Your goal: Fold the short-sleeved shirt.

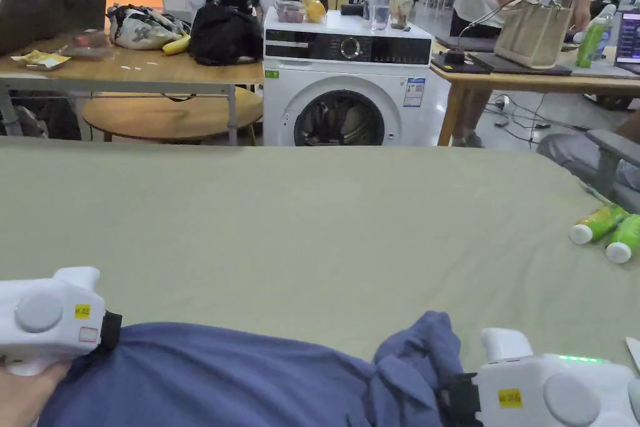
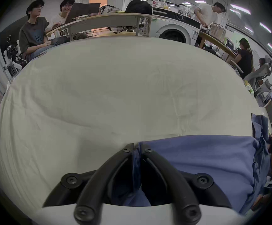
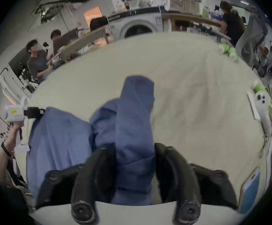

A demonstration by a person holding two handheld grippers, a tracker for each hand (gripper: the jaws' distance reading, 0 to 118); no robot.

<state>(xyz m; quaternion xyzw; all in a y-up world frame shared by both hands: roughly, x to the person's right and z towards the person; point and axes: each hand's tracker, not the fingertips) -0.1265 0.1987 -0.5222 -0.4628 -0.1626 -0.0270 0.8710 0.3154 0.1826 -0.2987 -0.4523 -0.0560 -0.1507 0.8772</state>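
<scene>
Closest to me, the blue cotton short-sleeved shirt (image 1: 206, 378) lies bunched along the near edge of the pale green cloth-covered table (image 1: 312, 222). I see my left gripper (image 2: 135, 148) with its jaws pressed together on the shirt's edge. My right gripper (image 3: 134, 153) has a thick fold of the same fabric between its jaws, both bearing on it. Two green plastic bottles (image 1: 606, 231) lie at the table's far right.

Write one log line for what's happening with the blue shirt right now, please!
stage: grasped, unfolded | left gripper: shut on blue shirt edge | right gripper: jaws around bunched shirt, closure unclear | surface: green sheet
</scene>
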